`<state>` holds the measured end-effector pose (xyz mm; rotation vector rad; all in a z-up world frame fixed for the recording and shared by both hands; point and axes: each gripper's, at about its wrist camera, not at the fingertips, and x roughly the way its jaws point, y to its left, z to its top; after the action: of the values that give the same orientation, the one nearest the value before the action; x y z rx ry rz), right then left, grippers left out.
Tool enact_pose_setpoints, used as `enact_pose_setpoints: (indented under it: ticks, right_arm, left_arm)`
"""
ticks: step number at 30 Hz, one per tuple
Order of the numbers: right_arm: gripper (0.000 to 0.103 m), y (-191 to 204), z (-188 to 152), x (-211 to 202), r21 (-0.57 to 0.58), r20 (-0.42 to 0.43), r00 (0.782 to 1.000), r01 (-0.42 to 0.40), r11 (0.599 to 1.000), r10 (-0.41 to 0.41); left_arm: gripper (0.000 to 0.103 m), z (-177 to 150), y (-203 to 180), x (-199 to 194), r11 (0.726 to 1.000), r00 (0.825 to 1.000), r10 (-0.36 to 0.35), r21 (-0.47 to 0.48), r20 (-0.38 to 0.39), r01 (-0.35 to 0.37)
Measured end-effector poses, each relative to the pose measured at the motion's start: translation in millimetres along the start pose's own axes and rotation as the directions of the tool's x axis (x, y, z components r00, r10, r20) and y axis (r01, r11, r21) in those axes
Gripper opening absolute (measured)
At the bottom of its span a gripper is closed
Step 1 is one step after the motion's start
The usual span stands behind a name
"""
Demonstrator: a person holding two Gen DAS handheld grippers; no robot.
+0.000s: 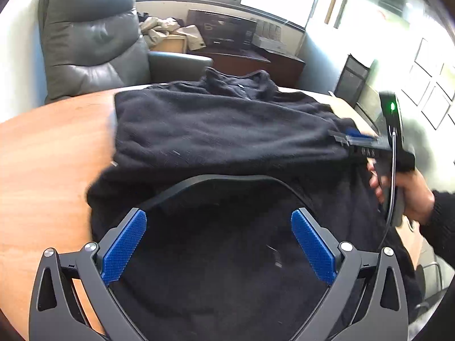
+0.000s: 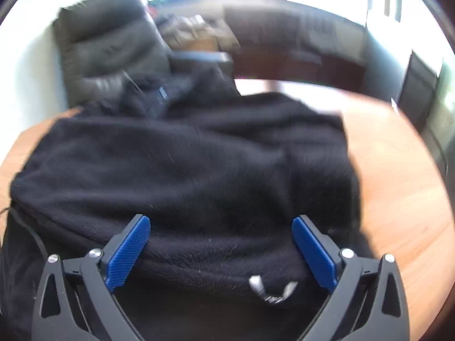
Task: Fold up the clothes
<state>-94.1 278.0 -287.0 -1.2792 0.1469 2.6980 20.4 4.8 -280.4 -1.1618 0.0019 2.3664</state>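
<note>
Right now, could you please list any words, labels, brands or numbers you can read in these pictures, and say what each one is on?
No text can be read.
Neck label of the black sweater: blurred.
Dark box on the back counter: pale markings too small to read.
Framed sheets on the right wall: washed out by glare.

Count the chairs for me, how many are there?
1. A grey leather armchair stands behind the far left edge of the wooden table, beyond the black fleece. Others could be hidden outside these views.
</note>
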Motion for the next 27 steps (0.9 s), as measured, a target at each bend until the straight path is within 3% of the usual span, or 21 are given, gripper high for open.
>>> enact_pose_setpoints:
  ticks: [3,7,12,18,21,24,27]
  right_arm:
    - [0.103,-0.3,-2.0,-7.4,-0.042,0.046,0.999,-0.011,0.999,0.013]
    - [0.103,-9.4,-14.7,0.8,-0.01,0.045,0.998,-0.037,0.999,0.037]
    - [0.103,-9.2,-26.0,17.2,-0.003,0.031,0.999,-0.031,1.0,0.031]
    - [0.103,4.7,-0.1,39.5,-0.062,0.016,1.0,0.005,0.998,-0.004]
    - [0.103,11.7,14.1,17.4,-0.08,0.052,0.999,0.011,0.997,-0.007]
    - [0.103,16.0,17.1,-42.7,-0.071,0.138,0.983,-0.112,0.991,0.121]
    - [0.103,16.7,11.0,-102.0,-0.12,0.169,0.957,-0.216,0.969,0.234]
  left_arm:
    - [0.103,-20.3,-12.7,19.0,0.999,0.999,-0.001,0.035,-0.045,0.003]
    - [0.103,-46.8,-9.1,42.7,0.998,0.993,0.05,0.05,-0.11,-0.045]
    - [0.103,-53.8,-1.5,32.3,0.997,0.992,0.061,0.061,-0.115,-0.055]
    - [0.103,-76.0,11.7,12.7,0.993,0.984,0.116,0.041,-0.136,-0.112]
    - [0.103,-74.3,12.1,6.0,0.99,0.975,0.138,0.032,-0.171,-0.135]
    - [0.103,-61.8,6.9,-26.1,0.991,0.98,0.132,-0.013,-0.147,-0.136]
    - [0.103,-51.0,-7.6,-79.1,0.99,0.984,0.127,-0.05,-0.125,-0.134]
